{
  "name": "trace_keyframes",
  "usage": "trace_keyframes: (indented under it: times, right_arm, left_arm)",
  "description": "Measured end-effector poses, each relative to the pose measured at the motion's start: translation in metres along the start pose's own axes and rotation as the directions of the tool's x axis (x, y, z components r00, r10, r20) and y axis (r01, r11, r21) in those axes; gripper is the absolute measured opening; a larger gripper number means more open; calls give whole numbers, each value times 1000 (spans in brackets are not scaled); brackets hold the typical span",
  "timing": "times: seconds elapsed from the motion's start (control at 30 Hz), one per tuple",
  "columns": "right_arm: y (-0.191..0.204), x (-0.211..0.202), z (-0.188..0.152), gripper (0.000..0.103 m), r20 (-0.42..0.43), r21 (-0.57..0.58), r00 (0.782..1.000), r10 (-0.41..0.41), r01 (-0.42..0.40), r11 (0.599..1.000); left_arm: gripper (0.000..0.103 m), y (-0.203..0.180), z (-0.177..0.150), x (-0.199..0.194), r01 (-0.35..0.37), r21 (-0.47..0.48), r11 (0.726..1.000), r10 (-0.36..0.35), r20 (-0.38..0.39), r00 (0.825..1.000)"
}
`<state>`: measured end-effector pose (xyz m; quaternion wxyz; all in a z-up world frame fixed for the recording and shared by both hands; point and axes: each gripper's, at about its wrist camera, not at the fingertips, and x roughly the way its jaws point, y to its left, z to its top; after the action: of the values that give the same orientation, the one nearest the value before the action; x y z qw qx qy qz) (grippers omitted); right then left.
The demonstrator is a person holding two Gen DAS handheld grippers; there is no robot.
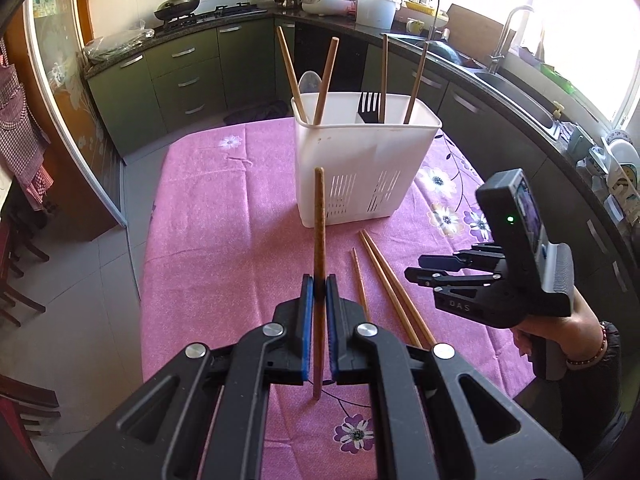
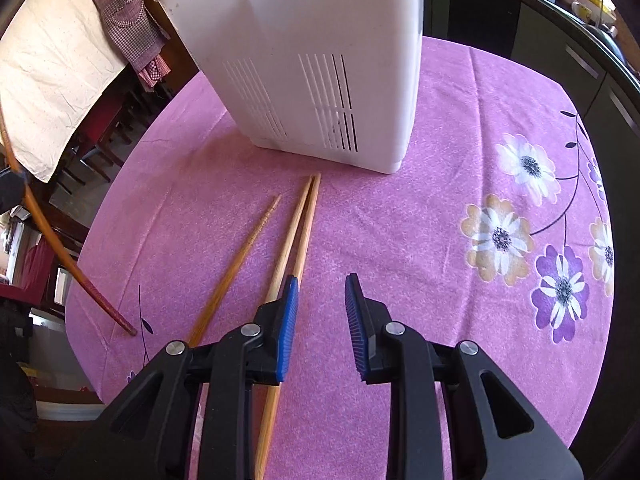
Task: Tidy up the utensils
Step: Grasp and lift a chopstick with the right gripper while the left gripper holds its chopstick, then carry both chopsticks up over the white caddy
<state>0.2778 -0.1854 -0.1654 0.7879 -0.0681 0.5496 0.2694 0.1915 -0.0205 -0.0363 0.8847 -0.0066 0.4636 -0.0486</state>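
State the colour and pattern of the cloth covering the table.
Pink tablecloth printed with purple, white and tan flowers on dark stems; clearest in the right wrist view.

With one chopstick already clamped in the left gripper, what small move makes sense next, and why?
Probably carry it forward over the white holder and lower it in. The left gripper is shut on a dark chopstick, clear of the tablecloth; the holder already stands chopsticks upright. The right gripper, open, hovers by three loose chopsticks.

Tablecloth (image 2: 440, 208): pink-magenta, printed with white, purple and tan flowers on dark stems. Utensil holder (image 1: 360, 160): white, slotted. Chopsticks on cloth (image 2: 296, 232): pale to amber wood; held chopstick (image 1: 319, 232): darker brown. Fork (image 1: 370, 106): black. Gripper pads (image 2: 290, 320): blue, ribbed, on black bodies. Cabinets (image 1: 188, 68): dark green.
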Motion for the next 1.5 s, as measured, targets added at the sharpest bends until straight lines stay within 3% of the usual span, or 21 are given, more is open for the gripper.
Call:
trace_keyframes:
  times: [0.6,0.67,0.77,1.0,1.23,1.5]
  right_arm:
    - [44,40,27,18,-61,-99,991,-118,112,989]
    - [48,43,29,9,-56,-104,991,-124,118,988]
    - [57,41,30,7,-35,-106,991,-132,128,986]
    - [50,-37,21,7,159,-54,983,-87,97,994]
    - [28,-133,-22,7,349,-15,933,-85,96,995]
    - [13,-188,-90,7,463,28,883,-81,76,997]
  left_arm:
    - [6,7,-5,-5,5,5,1000,-5,7,1000]
    - [6,7,-5,-5,4,4,1000,-4,7,1000]
    - [6,7,-6,-5,4,4,1000,-4,7,1000]
    - [6,9,-8,-6,1,3,1000,-1,7,1000]
    - [6,9,-11,-10,-3,2,1000,3,14,1000]
    - [6,5,-21,-20,-4,13,1000,3,38,999]
